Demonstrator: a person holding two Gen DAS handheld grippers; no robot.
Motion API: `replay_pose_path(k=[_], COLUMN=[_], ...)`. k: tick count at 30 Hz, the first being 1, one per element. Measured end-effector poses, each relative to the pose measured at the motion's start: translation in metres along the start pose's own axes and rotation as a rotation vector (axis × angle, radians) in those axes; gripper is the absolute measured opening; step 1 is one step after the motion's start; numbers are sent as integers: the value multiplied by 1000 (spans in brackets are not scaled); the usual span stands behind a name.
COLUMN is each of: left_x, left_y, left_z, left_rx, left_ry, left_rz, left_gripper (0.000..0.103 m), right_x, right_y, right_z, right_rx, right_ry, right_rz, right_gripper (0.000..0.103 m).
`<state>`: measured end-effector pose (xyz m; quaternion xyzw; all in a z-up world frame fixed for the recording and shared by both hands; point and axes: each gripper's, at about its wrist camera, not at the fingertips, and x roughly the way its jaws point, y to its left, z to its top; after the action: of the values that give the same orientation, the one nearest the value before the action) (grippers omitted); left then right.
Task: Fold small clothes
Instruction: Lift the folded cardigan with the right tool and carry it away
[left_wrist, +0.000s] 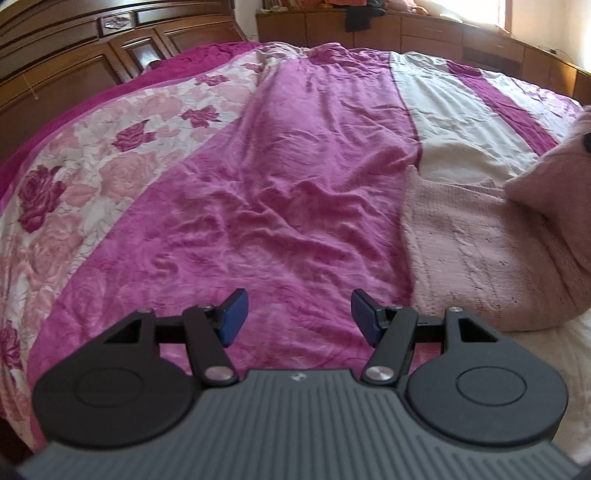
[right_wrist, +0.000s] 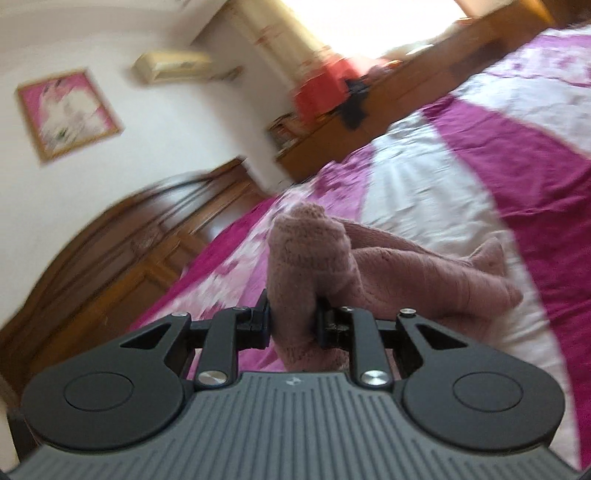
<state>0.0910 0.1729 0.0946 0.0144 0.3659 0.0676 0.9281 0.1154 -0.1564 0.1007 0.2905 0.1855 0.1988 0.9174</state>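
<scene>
A pale pink knitted garment (left_wrist: 480, 243) lies on the bed at the right of the left wrist view, with one part lifted up at the far right edge. My left gripper (left_wrist: 298, 314) hovers open over the magenta bedspread, left of the garment, with nothing between its blue pads (left_wrist: 233, 314). In the right wrist view my right gripper (right_wrist: 293, 321) is shut on a bunched fold of the same pink knit (right_wrist: 306, 258), holding it raised while the remaining cloth trails down onto the bed. That view is tilted and blurred.
The bed carries a magenta, white and rose-patterned bedspread (left_wrist: 258, 184). A dark wooden headboard (left_wrist: 74, 55) stands at the far left. A low wooden cabinet (left_wrist: 406, 29) with clutter on top runs along the far side under a bright window.
</scene>
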Motion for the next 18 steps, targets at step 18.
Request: replay_pose_path(k=[18], left_x=[4], left_y=[11], left_z=[12], left_rx=[-18], left_ry=[-44], left_rz=[-64], left_gripper=[63], right_x=[79], right_y=[90], right_z=[-122], right_rx=[-510], right_ry=[423], right_rz=[-44], right_gripper=[46])
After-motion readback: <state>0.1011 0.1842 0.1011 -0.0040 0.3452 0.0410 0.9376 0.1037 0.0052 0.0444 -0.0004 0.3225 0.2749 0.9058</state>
